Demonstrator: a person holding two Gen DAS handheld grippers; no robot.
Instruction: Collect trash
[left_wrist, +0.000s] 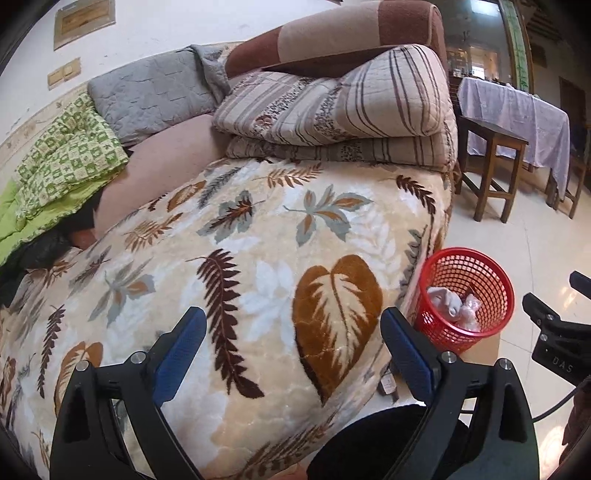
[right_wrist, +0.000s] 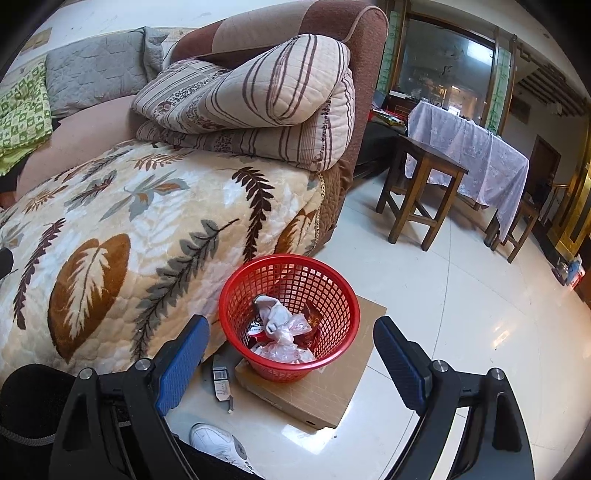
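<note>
right gripper (right_wrist: 291, 354) spread, empty; left gripper (left_wrist: 293, 341) likewise | red basket (right_wrist: 229, 314) upright, trash (right_wrist: 280, 325) inside

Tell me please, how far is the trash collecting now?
Mostly done, it seems. The red mesh basket on the cardboard box already holds crumpled white paper and clear plastic wrappers. Nothing is in hand: the left gripper and right gripper are both open and empty. Possibly left: a small labelled item on the floor beside the box. The leaf-print blanket shows no trash.
</note>
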